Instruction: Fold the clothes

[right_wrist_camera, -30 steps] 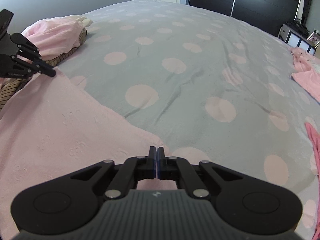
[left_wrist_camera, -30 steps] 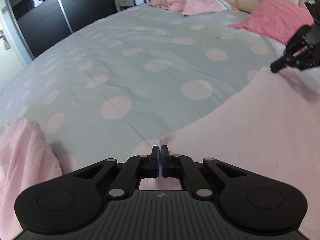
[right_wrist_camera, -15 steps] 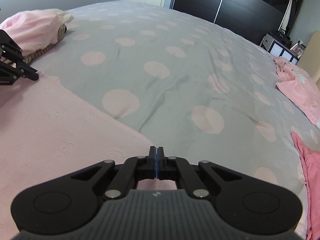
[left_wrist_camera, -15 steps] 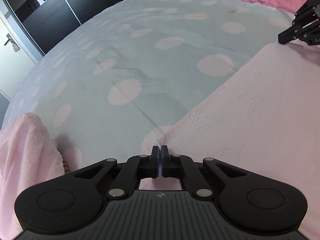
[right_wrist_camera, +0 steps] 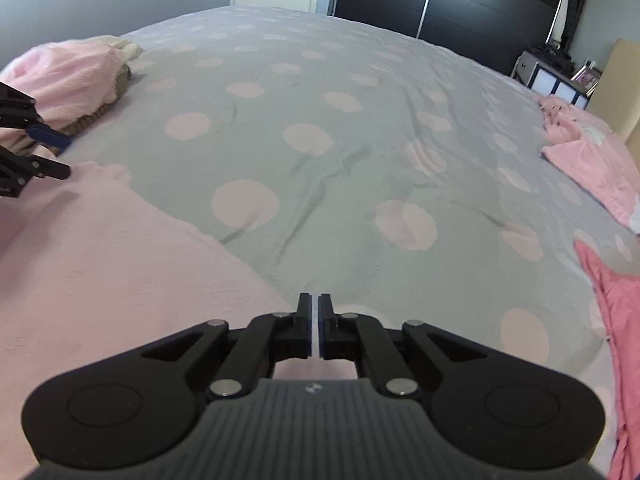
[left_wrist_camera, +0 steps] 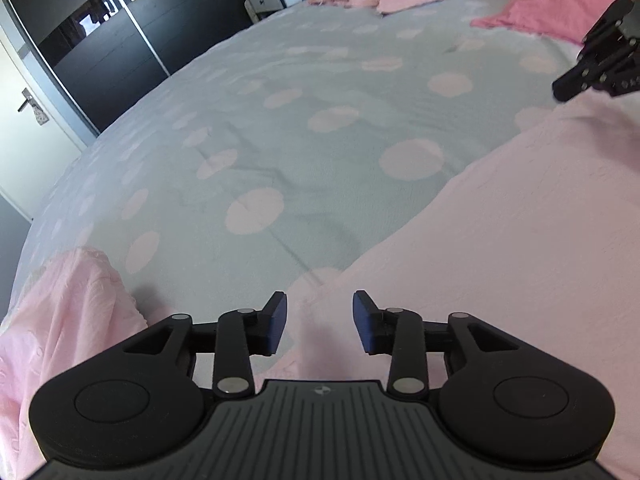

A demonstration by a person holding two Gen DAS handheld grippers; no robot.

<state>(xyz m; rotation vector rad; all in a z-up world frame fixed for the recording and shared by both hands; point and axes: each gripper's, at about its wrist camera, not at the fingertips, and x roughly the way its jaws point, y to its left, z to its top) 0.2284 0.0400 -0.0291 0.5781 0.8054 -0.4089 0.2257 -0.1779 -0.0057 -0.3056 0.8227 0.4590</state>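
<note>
A pale pink garment (left_wrist_camera: 520, 248) lies flat on the grey polka-dot bed (left_wrist_camera: 320, 152); it also shows in the right wrist view (right_wrist_camera: 100, 272). My left gripper (left_wrist_camera: 319, 322) is open over the garment's near corner, which lies loose between the fingers. My right gripper (right_wrist_camera: 314, 322) has its jaws nearly together with a thin gap, at the garment's other corner; whether cloth is pinched is not clear. The right gripper shows at the far right of the left wrist view (left_wrist_camera: 592, 68), and the left gripper (right_wrist_camera: 50, 152) at the left of the right wrist view.
A crumpled pink pile (left_wrist_camera: 60, 320) lies at my left, also in the right wrist view (right_wrist_camera: 68, 76). Darker pink clothes (left_wrist_camera: 560, 0) and pink items (right_wrist_camera: 592, 164) lie near the headboard. A dark wardrobe (left_wrist_camera: 120, 32) stands beyond the bed.
My left gripper has opened and let go of the garment corner. The right gripper's jaws have parted slightly. The garment has settled flat on the bed.
</note>
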